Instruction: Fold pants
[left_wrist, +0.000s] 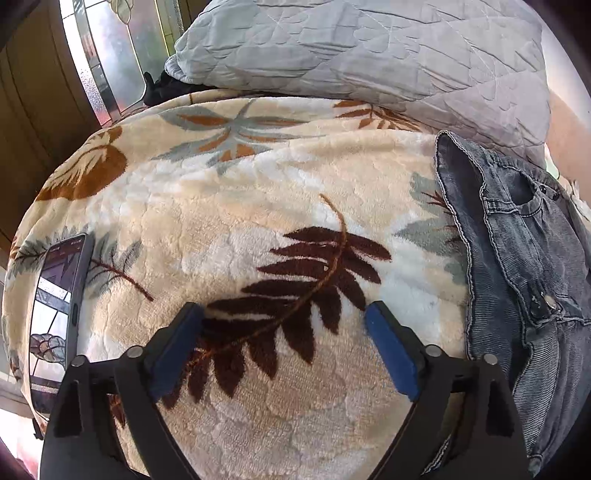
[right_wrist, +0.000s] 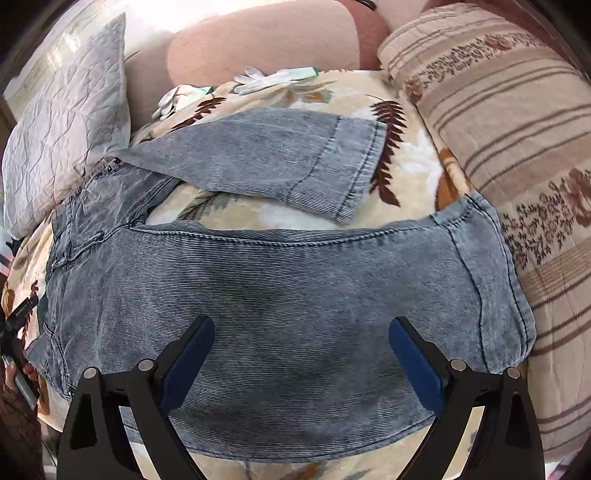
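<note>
Pants (right_wrist: 280, 295) flat on blanket (left_wrist: 258, 206); right gripper (right_wrist: 301, 350) above leg, left gripper (left_wrist: 284, 332) beside waistband, both wide apart, empty.

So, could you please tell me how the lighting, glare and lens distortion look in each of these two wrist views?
Left wrist view: strong fisheye bulge bends the cream leaf-patterned fleece blanket into a dome; the dark-framed smartphone mirrors a bright window; lighting soft, shadows faint. Right wrist view: same barrel curving bows the grey-blue washed denim pants; even light, corners vignetted dark, focus sharp.
</note>
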